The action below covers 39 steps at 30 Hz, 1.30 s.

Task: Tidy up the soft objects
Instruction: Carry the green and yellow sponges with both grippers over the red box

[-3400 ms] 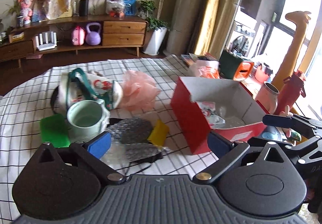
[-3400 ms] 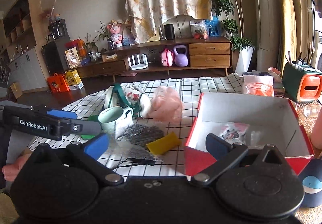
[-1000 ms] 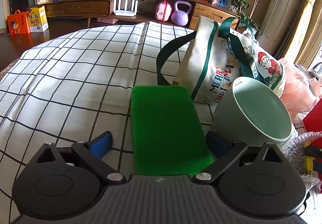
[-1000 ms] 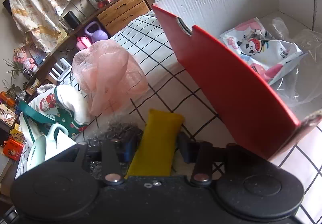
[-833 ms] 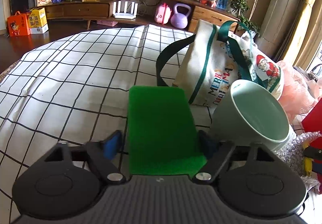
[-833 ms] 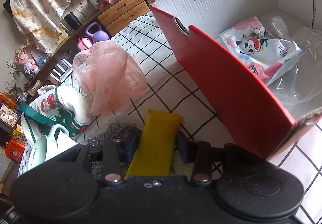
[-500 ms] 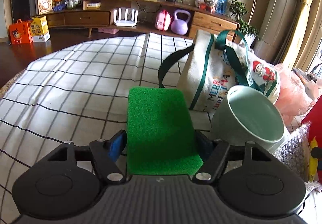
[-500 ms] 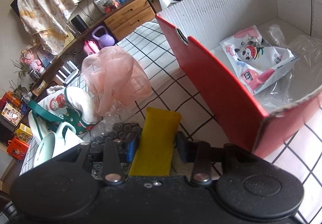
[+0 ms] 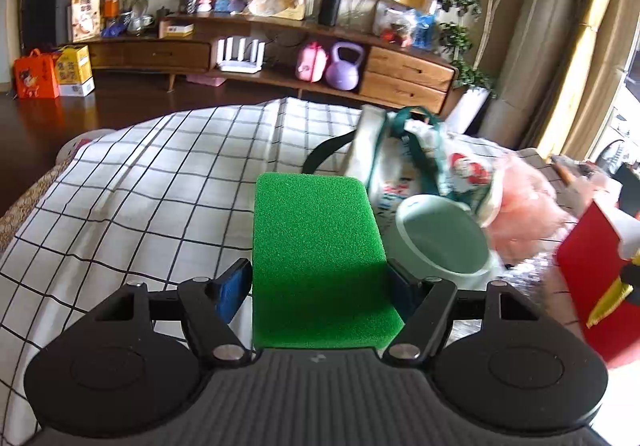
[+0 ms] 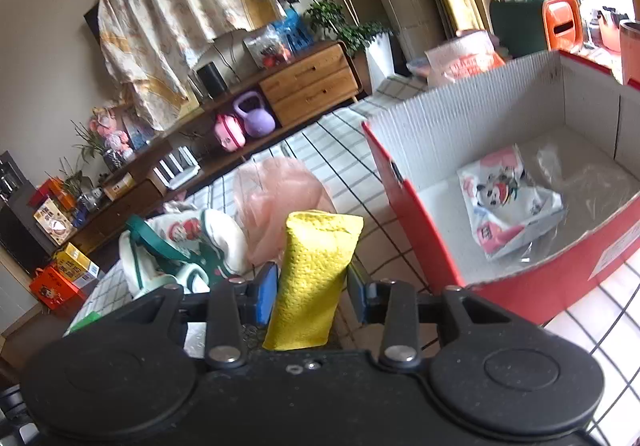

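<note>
Moved: both sponges were lifted off checkered cloth (image 9: pixel 160 185) since a second ago.
Left gripper (image 9: pixel 318 286): clamped green sponge (image 9: pixel 316 246), flat, coarse.
Right gripper (image 10: pixel 312 286): clamped yellow sponge (image 10: pixel 314 278), pitted, near red box (image 10: pixel 420 221).

Your green sponge (image 9: pixel 318 254): flat rectangular slab with rounded corners, held clear of the checked cloth, long side pointing away from you. Your yellow sponge (image 10: pixel 312 278): narrow, pitted, stands nearly upright, also off the cloth. Pink mesh puff (image 10: pixel 276 201) sits just beside the red box (image 10: pixel 416 221).
</note>
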Each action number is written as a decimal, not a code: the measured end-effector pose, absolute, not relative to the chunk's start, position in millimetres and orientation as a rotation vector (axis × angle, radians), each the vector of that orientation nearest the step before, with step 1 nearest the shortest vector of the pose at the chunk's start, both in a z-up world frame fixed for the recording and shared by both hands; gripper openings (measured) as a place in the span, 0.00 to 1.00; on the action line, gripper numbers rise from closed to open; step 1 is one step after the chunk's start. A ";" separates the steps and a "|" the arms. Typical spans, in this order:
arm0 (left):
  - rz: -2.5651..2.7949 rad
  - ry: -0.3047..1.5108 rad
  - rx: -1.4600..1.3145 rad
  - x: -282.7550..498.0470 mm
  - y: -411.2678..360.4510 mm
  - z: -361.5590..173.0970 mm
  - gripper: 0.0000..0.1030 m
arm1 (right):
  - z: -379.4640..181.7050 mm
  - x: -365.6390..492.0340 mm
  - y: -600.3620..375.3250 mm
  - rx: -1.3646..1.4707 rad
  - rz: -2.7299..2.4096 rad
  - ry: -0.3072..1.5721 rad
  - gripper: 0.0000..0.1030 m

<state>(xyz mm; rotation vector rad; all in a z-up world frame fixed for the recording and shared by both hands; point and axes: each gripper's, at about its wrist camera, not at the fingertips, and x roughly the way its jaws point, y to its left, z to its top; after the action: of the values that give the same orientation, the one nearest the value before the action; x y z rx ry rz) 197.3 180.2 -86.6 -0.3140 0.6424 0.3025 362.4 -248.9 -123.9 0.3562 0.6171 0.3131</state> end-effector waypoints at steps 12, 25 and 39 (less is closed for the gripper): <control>0.135 0.629 -0.234 179.8 109.9 -31.4 0.70 | -75.5 334.6 -281.6 0.240 0.406 0.617 0.35; -0.046 0.602 -0.121 200.0 10.4 10.0 0.70 | -38.4 337.3 -348.6 0.128 0.411 0.554 0.35; -0.200 0.670 0.019 266.6 -99.6 0.7 0.70 | -46.2 392.8 -438.0 0.095 0.317 0.577 0.35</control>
<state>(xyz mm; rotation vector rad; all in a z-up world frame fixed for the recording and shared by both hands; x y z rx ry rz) 266.6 -99.6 0.7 0.0186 0.6704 -0.1996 392.8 -438.0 -46.2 0.0950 0.5769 0.3167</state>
